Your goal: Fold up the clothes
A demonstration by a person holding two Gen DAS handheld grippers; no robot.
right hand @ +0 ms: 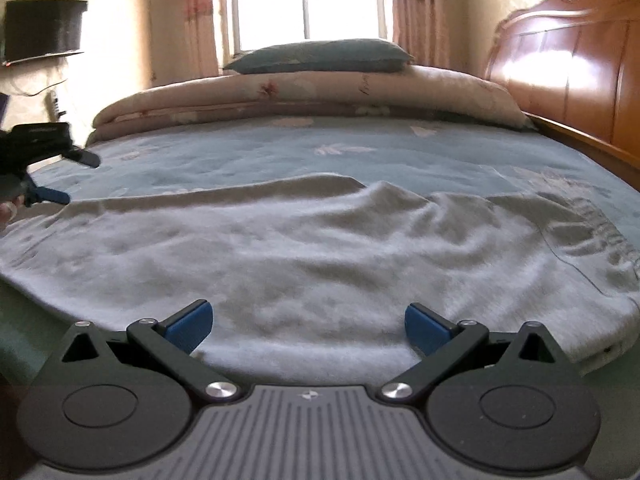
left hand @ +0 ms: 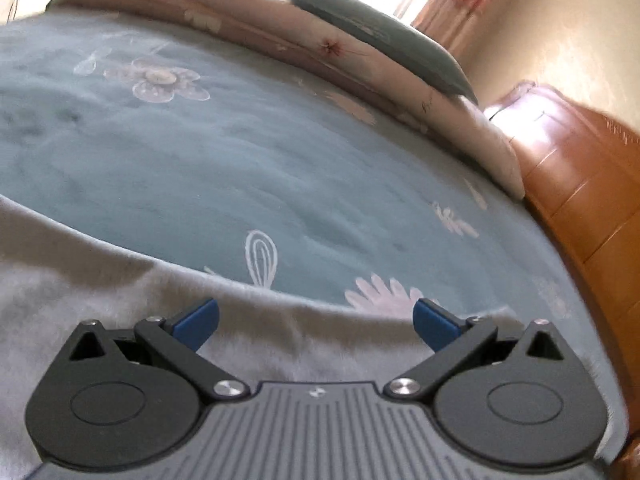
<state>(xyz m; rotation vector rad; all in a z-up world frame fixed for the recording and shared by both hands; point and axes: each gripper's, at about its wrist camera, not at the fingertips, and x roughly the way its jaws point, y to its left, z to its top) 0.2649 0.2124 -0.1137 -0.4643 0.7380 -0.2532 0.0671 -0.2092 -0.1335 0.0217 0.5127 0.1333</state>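
– Left wrist view?
– Left tongs (left hand: 316,322) gape wide over the grey garment (left hand: 100,300), which lies on the teal bed (left hand: 240,160). Nothing between the pads (left hand: 198,322).
– Right wrist view?
– Right tongs (right hand: 308,326) spread apart too, empty, above the garment (right hand: 320,248) lying rumpled across the bed (right hand: 280,152). The left tongs (right hand: 60,178) show at its far left end.

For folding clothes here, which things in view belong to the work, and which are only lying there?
Belong to the job:
grey garment, spread on the bed
left gripper, open
right gripper, open

Just lying about:
teal bedspread
folded quilt
dark pillow
wooden headboard
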